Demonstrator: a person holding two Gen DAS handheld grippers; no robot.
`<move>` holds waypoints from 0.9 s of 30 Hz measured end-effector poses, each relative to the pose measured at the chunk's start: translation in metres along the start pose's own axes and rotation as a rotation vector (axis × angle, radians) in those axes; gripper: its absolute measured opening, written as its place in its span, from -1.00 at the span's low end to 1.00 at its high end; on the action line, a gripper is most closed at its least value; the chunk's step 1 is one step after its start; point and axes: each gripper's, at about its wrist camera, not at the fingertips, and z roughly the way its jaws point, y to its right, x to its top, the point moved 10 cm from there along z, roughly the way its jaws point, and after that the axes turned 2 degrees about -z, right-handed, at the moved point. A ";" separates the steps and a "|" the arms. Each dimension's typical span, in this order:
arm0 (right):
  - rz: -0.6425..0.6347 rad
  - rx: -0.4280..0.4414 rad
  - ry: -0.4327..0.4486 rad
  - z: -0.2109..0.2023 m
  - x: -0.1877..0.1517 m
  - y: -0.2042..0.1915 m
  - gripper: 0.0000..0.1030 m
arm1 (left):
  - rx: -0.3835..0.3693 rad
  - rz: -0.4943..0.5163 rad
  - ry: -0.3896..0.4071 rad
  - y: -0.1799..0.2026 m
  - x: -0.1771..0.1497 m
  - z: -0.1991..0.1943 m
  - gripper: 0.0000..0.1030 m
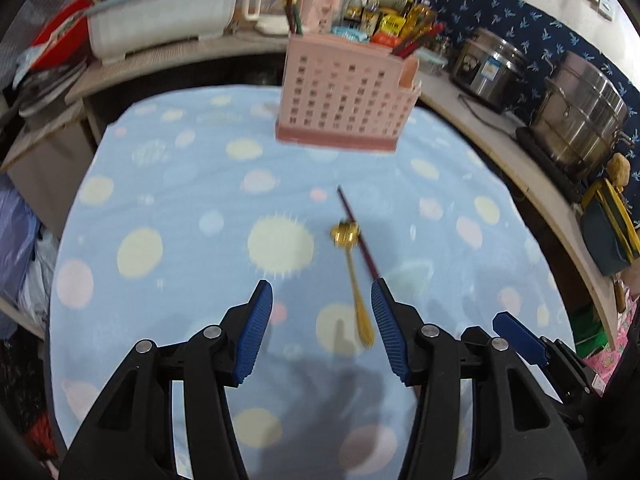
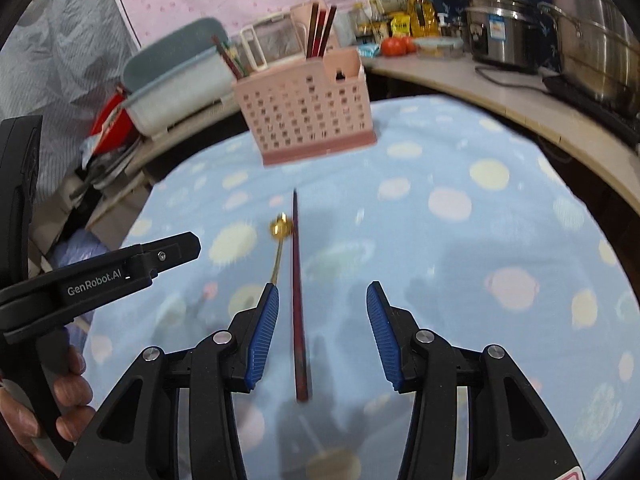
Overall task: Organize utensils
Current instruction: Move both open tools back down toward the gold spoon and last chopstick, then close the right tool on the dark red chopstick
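The left gripper [image 1: 322, 308] is hovering over the dotted blue cloth [image 1: 160, 184], its blue-padded fingers [image 1: 256, 332] standing wide apart and holding nothing. The handle of a gold spoon [image 1: 354, 276] is lying in the gap between them, nearer the right-hand finger, with its bowl pointing away ahead. A dark red chopstick [image 1: 356, 236] is lying just beside the spoon, crossing at its bowl, its near end passing behind the right-hand finger.

The right gripper [image 2: 322, 304] is likewise hanging above the cloth with its fingers [image 2: 382, 328] spread wide and empty. The chopstick [image 2: 298, 292] is running lengthwise between them, closer to the left-hand finger; the spoon [image 2: 280, 236] is lying just outside that finger.

Further ahead of both pairs of fingers, a pink perforated utensil caddy [image 1: 344, 100] is standing upright on the cloth, with chopsticks standing in it at both ends. Beyond it, a bench [image 1: 492, 136] is carrying condiment bottles [image 1: 384, 16] and two steel pots [image 1: 576, 116].
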 end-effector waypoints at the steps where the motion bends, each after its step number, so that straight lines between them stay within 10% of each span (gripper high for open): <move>1: -0.005 0.002 -0.015 0.001 -0.007 -0.001 -0.11 | 0.003 0.001 -0.014 -0.002 -0.009 0.001 -0.05; 27: -0.094 -0.006 -0.101 0.030 -0.053 -0.017 -0.85 | 0.048 0.014 -0.089 -0.013 -0.061 0.010 -0.05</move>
